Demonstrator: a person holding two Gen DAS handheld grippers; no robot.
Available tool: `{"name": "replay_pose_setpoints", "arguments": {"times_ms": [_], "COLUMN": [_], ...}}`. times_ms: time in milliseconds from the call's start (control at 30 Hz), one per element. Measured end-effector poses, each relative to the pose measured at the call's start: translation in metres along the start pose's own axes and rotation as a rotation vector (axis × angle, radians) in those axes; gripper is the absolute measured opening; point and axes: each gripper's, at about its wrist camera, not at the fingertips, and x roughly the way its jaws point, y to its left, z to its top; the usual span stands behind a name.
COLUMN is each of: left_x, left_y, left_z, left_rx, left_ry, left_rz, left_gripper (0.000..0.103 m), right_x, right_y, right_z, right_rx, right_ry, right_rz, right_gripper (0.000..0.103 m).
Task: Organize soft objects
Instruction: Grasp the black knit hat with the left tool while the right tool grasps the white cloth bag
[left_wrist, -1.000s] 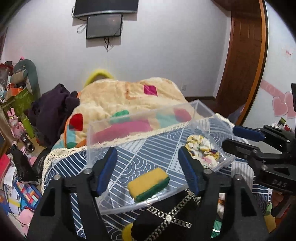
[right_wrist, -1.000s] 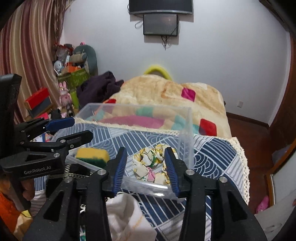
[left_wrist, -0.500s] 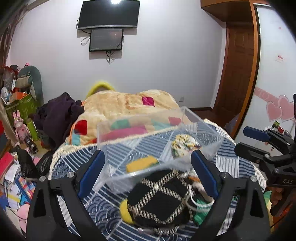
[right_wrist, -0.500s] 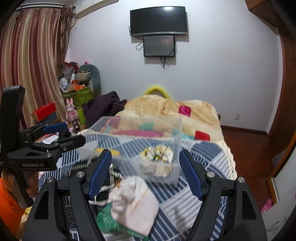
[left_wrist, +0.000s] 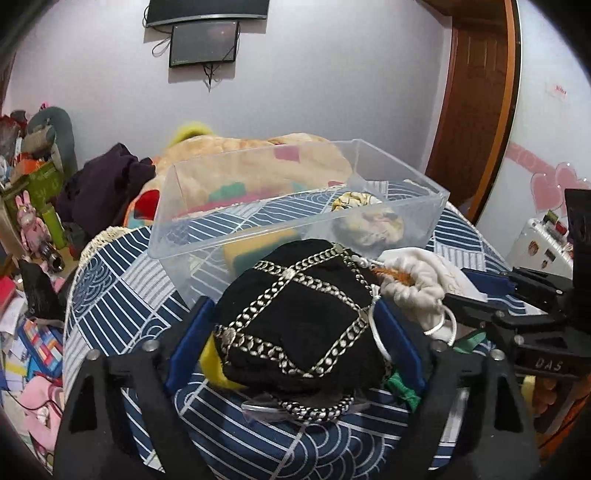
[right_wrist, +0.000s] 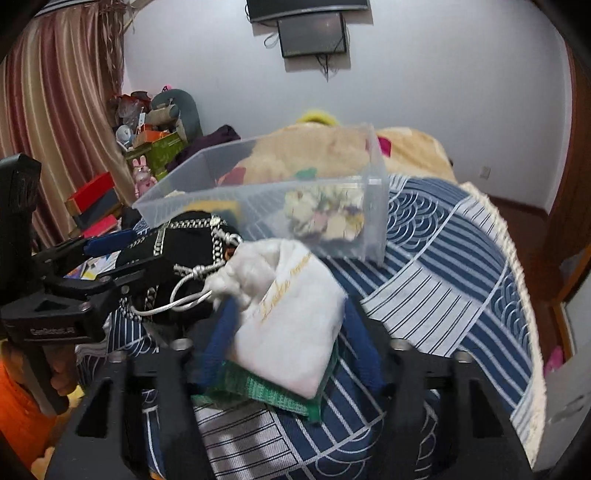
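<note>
Both grippers have dropped toward the patterned bedspread (left_wrist: 122, 280) since a second ago, when they hung over the clear plastic bin (left_wrist: 229, 229); their jaws have just been closing. Now the left gripper (left_wrist: 291, 332) straddles a black pouch (left_wrist: 299, 314) crossed with silver chain trim, its blue fingers (left_wrist: 190, 339) standing at either flank of the pouch, though whether they press it cannot be told. Just beside it, the right gripper (right_wrist: 284, 325) brackets a white drawstring bag (right_wrist: 291, 314) with gold lettering, which lies atop a green cloth (right_wrist: 258, 387); motion blur hides whether its fingers have made contact. The two soft items touch, the bag's gathered neck resting against the pouch. Behind them the bin sits on the bedspread, holding a yellow-and-green sponge (left_wrist: 258, 254) on the left and a floral scrunchie (right_wrist: 325, 210) on the right. A person's hand grips the left gripper's handle in the right wrist view.
</note>
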Motion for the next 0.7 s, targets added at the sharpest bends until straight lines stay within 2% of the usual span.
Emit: {"name": "replay_pose_setpoints", "arguments": {"times_ms": [100, 167, 200, 233, 333, 700], "left_x": [-0.001, -0.001, -0.001, -0.001, -0.007, -0.049], "left_y": [-0.004, -0.006, -0.005, -0.006, -0.005, 0.006], "left_z": [-0.003, -0.005, -0.007, -0.008, -0.008, 0.006], "left_rx": [0.009, 0.023, 0.024, 0.021, 0.014, -0.047], "left_ry": [-0.007, -0.004, 0.0, 0.005, -0.004, -0.078], "left_rz": [-0.003, 0.003, 0.0, -0.008, -0.025, -0.137], "left_gripper": [0.07, 0.051, 0.046, 0.038, 0.029, 0.021], "right_x": [0.001, -0.001, -0.002, -0.004, -0.011, -0.063], "right_y": [-0.002, -0.003, -0.004, -0.005, -0.003, -0.007], "right_z": [-0.001, -0.002, -0.003, -0.004, -0.006, 0.005], "right_rx": [0.005, 0.015, 0.017, 0.018, 0.016, 0.001], "right_ry": [-0.001, -0.005, -0.009, -0.014, -0.032, -0.172], "right_rz": [-0.011, -0.007, -0.013, -0.014, -0.016, -0.054], "right_gripper": [0.027, 0.017, 0.012, 0.011, 0.009, 0.008]}}
